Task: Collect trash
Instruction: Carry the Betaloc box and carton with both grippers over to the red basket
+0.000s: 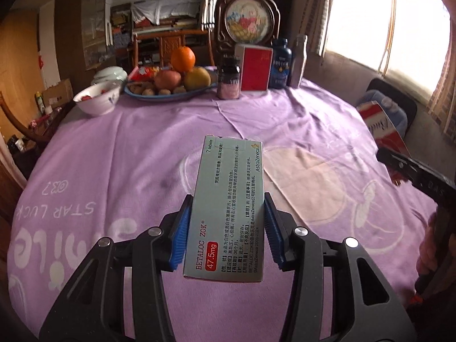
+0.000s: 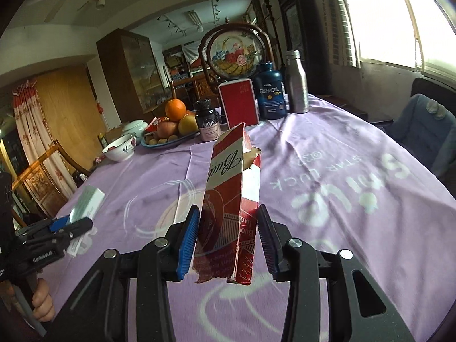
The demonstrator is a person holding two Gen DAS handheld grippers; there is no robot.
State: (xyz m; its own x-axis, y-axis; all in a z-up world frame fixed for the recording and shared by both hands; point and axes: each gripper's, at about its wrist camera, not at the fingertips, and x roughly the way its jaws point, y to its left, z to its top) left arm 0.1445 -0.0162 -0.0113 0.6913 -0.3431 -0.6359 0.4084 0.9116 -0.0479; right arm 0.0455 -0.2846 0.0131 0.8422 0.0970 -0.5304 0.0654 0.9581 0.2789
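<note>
My left gripper [image 1: 226,228] is shut on a pale green Betaloc medicine box [image 1: 228,199] and holds it flat above the purple tablecloth [image 1: 128,156]. My right gripper [image 2: 228,233] is shut on a torn red and white beer carton [image 2: 230,193] that stands on edge between the blue pads. The carton also shows at the right edge of the left wrist view [image 1: 382,125]. The medicine box in the left gripper shows at the left of the right wrist view [image 2: 87,203].
At the table's far side stand a white bowl [image 1: 97,99], a fruit plate [image 1: 168,85], a dark pill jar [image 1: 228,77], a red box [image 1: 255,67], a blue fish oil bottle [image 1: 280,64] and a silver bottle [image 1: 297,59]. A chair [image 2: 421,125] stands right.
</note>
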